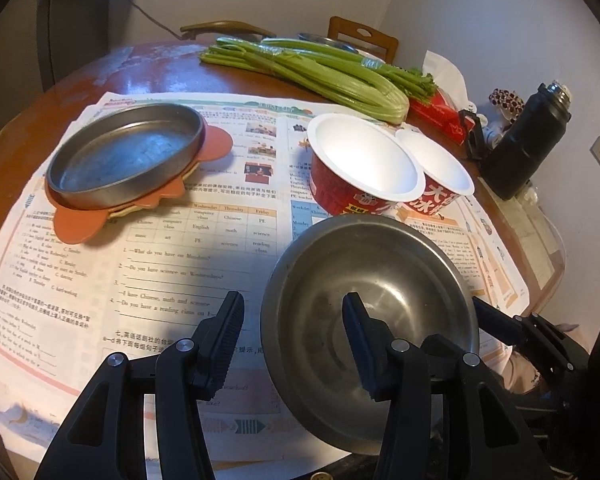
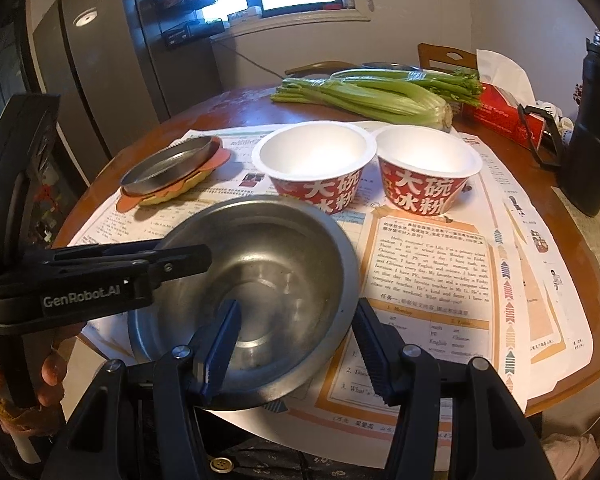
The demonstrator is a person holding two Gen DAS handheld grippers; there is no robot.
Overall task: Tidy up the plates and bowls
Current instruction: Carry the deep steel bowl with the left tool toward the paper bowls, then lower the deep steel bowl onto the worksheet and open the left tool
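Nearest, both tools straddle the steel bowl (image 2: 256,296) rim: the right gripper (image 2: 296,344) and left gripper (image 1: 296,340) each have one finger inside, one outside, and whether the pads actually pinch the rim I cannot tell. Lifted unevenly, the smooth rim could slip and the bowl tip. The left tool reads "GenRobot.AI". Beyond the fingers stand two red paper bowls (image 2: 316,164) printed 大碗冰粉; left of them the metal plate (image 2: 168,168) on orange mats

The left claw (image 1: 296,344) tilts downward, its jaws partly apart, one finger (image 1: 358,344) on each side of a rim. The right claw (image 2: 296,344) tilts likewise, jaws likewise astride. A hand (image 2: 48,376) grips the left handle.
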